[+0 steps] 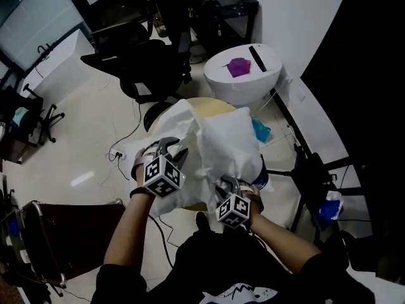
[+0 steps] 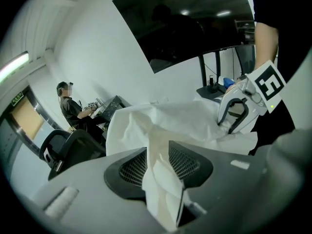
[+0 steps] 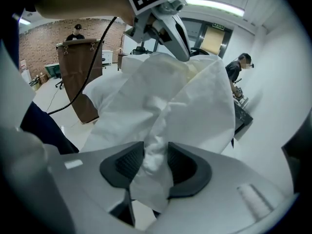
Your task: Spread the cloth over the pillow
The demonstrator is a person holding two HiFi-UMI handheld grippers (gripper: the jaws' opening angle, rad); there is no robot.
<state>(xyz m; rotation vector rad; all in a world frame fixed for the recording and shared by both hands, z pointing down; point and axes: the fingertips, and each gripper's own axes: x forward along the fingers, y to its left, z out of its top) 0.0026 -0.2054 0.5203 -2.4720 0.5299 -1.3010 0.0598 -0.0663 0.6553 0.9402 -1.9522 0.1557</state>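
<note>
Since the left gripper [image 2: 158,155] and right gripper [image 3: 156,155] both hold jaws apart, cloth [image 1: 228,138] slack between them, draping the pillow [image 1: 218,104] ahead seems nearly done; next, back out without snagging

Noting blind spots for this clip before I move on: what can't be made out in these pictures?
1. Pillow: head view, mostly covered by the cloth; only a cream edge shows.
2. Whatever supports the pillow: hidden under the cloth in every view.
3. Purple thing on the round white table: head view, too small to identify.
4. Cloth's far edge: both gripper views, hidden behind its own folds.
</note>
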